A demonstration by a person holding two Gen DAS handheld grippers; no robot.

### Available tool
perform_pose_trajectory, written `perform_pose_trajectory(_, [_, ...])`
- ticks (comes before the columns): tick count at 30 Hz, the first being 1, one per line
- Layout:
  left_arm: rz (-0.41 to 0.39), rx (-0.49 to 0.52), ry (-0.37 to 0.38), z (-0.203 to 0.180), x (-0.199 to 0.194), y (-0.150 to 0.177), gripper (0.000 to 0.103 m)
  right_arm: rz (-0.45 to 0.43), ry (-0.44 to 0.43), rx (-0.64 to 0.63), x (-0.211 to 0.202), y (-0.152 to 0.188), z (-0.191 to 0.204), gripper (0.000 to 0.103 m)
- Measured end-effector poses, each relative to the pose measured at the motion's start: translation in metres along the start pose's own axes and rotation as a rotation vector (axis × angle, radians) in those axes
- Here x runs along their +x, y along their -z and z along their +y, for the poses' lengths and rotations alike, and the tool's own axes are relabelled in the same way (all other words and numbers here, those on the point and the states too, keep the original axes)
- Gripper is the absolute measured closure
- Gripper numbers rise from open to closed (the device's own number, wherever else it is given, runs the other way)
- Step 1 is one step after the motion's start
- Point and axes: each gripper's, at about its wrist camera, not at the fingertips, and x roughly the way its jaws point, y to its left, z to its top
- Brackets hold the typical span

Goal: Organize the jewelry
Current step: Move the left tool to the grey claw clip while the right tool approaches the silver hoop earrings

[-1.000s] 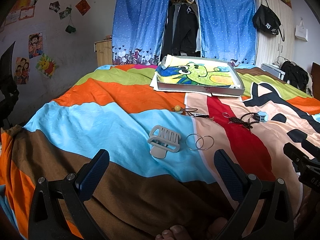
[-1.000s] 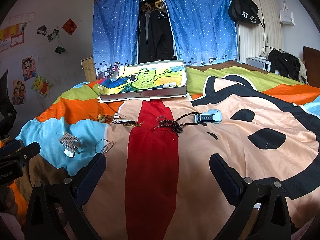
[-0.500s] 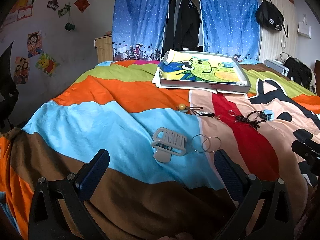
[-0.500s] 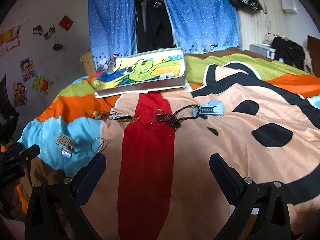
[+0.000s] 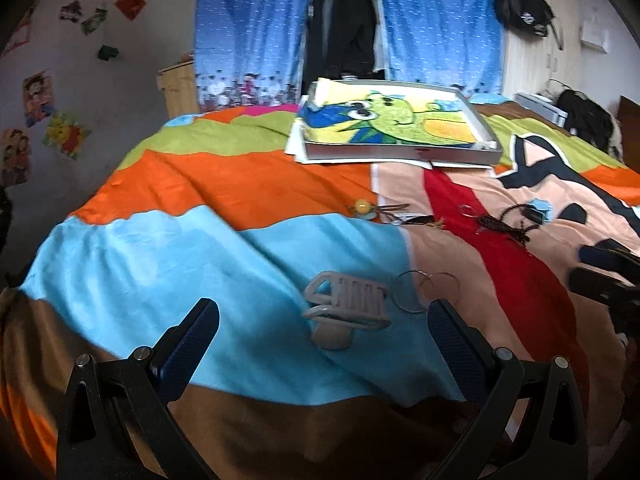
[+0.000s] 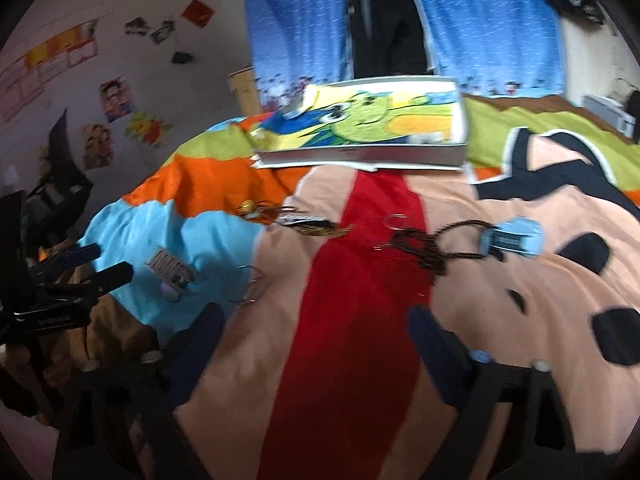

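A grey hair claw clip (image 5: pixel 345 307) lies on the blue stripe of the bedspread, just ahead of my open, empty left gripper (image 5: pixel 322 334). Two thin hoop rings (image 5: pixel 425 290) lie right of it. Farther off lie a yellow bead charm (image 5: pixel 362 206), a dark bead string (image 5: pixel 505 224) and a light-blue lock (image 5: pixel 538 210). A flat box with a green cartoon print (image 5: pixel 400 130) sits at the back. My right gripper (image 6: pixel 316 336) is open and empty over the red stripe, short of the bead string (image 6: pixel 424 248) and the lock (image 6: pixel 512 238). The clip (image 6: pixel 170 270) shows at its left.
The colourful bedspread (image 5: pixel 200 248) covers the whole bed. Blue curtains (image 5: pixel 248 28) and hanging dark clothes are behind it. A wooden cabinet (image 5: pixel 176 88) stands at the back left. Bags (image 5: pixel 588 120) lie at the far right. Each gripper shows at the edge of the other's view.
Both grippers have moved forward and lower toward the bed. The clip and hoops are closer to the left gripper. The right view has swung and is blurred. Nothing was taken hold of.
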Motion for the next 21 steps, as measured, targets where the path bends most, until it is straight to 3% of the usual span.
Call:
perform_pose_trajectory(4, [0.021, 0.006, 0.048, 0.001, 0.011, 0.0, 0.002, 0.079, -0.145, 0.036, 0.029, -0.002, -0.005, 0.055])
perform_pose_trajectory(11, [0.051, -0.008, 0.064, 0.011, 0.033, -0.005, 0.026, 0.163, -0.253, 0.014, 0.068, -0.005, 0.005, 0.06])
perform_pose_trajectory(21, [0.072, 0.023, 0.077, 0.011, 0.044, -0.01, 0.074, 0.226, -0.195, 0.021, 0.11, -0.019, 0.009, 0.065])
